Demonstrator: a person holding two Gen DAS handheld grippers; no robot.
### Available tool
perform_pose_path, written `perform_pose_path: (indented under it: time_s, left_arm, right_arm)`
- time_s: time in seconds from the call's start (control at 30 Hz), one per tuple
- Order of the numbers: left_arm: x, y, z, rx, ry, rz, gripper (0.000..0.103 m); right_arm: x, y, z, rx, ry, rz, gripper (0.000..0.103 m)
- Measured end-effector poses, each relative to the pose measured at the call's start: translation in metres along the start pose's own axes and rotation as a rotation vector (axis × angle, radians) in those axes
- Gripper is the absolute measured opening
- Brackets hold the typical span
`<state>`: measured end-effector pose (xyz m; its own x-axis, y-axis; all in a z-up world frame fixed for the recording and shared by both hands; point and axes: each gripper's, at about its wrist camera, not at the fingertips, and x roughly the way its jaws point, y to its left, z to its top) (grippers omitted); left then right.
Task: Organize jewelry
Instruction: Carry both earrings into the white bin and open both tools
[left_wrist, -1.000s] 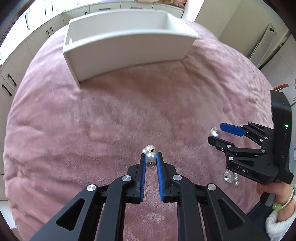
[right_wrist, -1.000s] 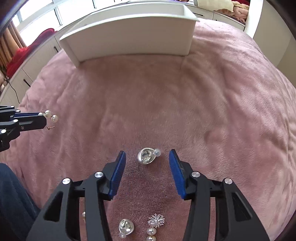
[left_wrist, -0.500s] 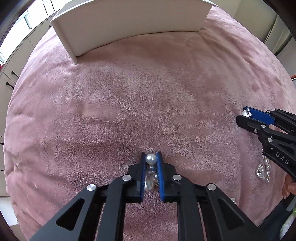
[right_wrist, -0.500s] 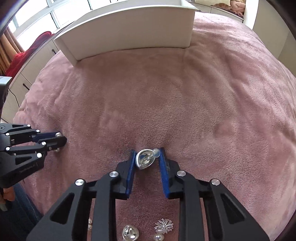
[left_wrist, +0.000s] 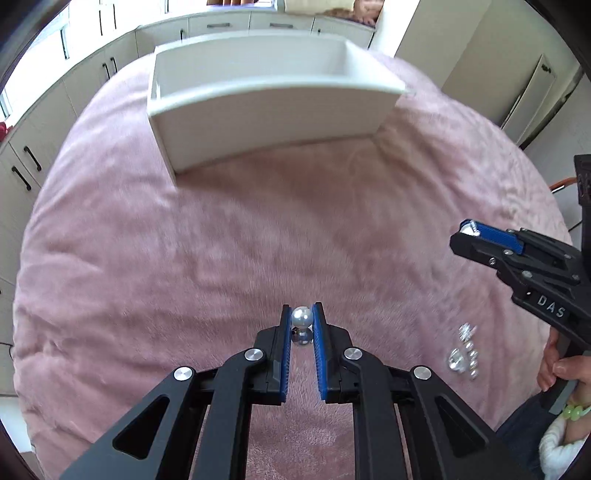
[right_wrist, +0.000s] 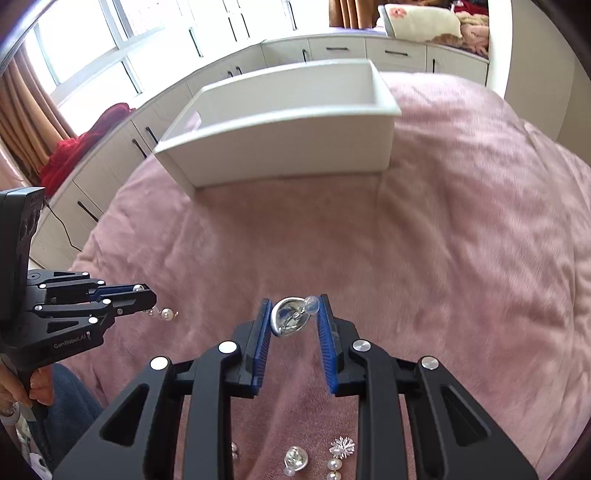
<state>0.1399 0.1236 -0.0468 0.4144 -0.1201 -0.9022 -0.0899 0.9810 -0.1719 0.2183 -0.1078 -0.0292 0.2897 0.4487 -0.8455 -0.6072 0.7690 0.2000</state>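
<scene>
from my left wrist, my left gripper (left_wrist: 302, 320) is clamped on a pearl earring (left_wrist: 302, 316) above the pink blanket (left_wrist: 221, 258), the white box (left_wrist: 266, 114) ahead, and "das" reads on my right gripper (left_wrist: 466, 238). from my right wrist, that claw is pinched on a silver earring (right_wrist: 290, 320), "genrobot.ai" reads on the left one; i judge both pieces are mid-carry and next need lifting over the box rim before release.
</scene>
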Motion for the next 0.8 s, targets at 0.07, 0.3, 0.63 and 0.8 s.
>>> perform_pose_path:
  time_s: [0.07,0.3,0.63,0.8]
  left_arm:
    - [-0.013,0.003,0.014,0.015,-0.036,0.000,0.016]
    - [-0.059,-0.003,0.083,0.068,-0.157,0.039,0.016]
    - [-0.067,0.019,0.173,0.100,-0.191,0.148,0.016]
    - [-0.030,0.045,0.202,0.044,-0.126,0.151,0.016]
  right_arm:
    - [-0.006,0.004,0.014,-0.011,-0.022,0.006,0.025]
    - [-0.016,0.025,0.075,-0.084,-0.092,-0.008,0.025]
    - [-0.001,0.033,0.170,-0.105,-0.144,-0.033,0.025]
    - [0.034,0.020,0.207,-0.069,-0.099,-0.033,0.025]
